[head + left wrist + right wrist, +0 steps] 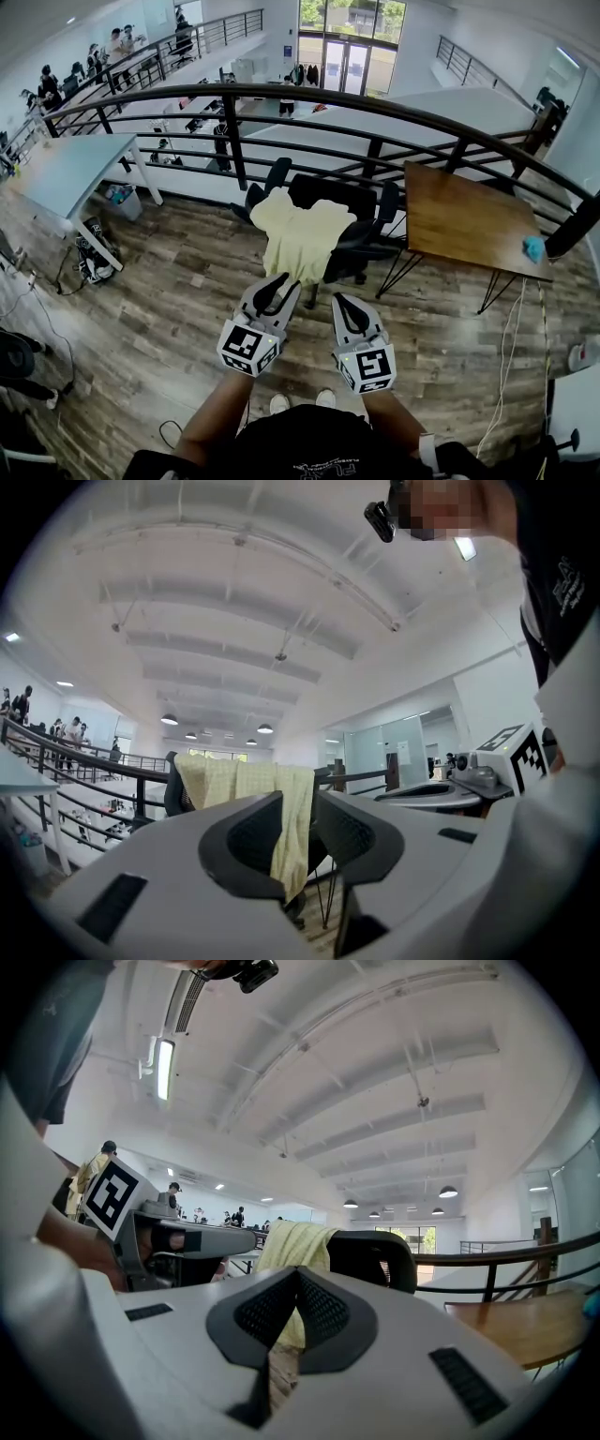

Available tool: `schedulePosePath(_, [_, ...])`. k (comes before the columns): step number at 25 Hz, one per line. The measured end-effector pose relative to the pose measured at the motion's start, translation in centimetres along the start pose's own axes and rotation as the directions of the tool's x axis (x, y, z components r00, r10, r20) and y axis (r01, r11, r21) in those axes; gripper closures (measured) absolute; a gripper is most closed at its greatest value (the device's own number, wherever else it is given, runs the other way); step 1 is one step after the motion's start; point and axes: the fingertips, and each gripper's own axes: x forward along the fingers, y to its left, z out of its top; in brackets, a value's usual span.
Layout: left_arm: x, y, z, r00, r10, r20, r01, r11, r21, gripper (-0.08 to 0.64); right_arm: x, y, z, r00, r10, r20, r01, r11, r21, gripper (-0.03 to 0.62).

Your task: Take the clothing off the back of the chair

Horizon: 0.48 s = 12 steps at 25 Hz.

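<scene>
A pale yellow shirt [298, 234] is draped over the back of a black office chair [361, 202] that stands by the railing. My left gripper [281, 279] points level at the shirt's lower hem, its tips right at the cloth. In the left gripper view the left gripper [298, 799] shows a narrow gap between its jaws, and the shirt [239, 785] hangs in line with that gap; the pads do not press on it. My right gripper [339, 298] is just right of the left one, short of the chair. Its jaw tips [298, 1271] meet, with the shirt [295, 1241] beyond them.
A wooden table [469, 220] with a blue object [533, 248] stands right of the chair. The black railing [281, 94] curves behind it. To the left are a light table [66, 173], a bin [122, 202] and a dark bag [94, 258]. Cables lie on the wood floor.
</scene>
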Motion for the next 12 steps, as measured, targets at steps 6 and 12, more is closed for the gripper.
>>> schedulePosePath(6, [0.8,1.7,-0.2,0.995,0.093,-0.022,-0.093,0.996,0.007,0.305,0.2,-0.2,-0.4,1.000,0.002,-0.005,-0.002,1.000,0.006,0.572])
schedulePosePath(12, [1.7,3.4,-1.1,0.983,0.165,-0.078,-0.164,0.986,0.026,0.215,0.8,-0.4,-0.4,1.000,0.015,-0.005,-0.015,1.000,-0.001,0.572])
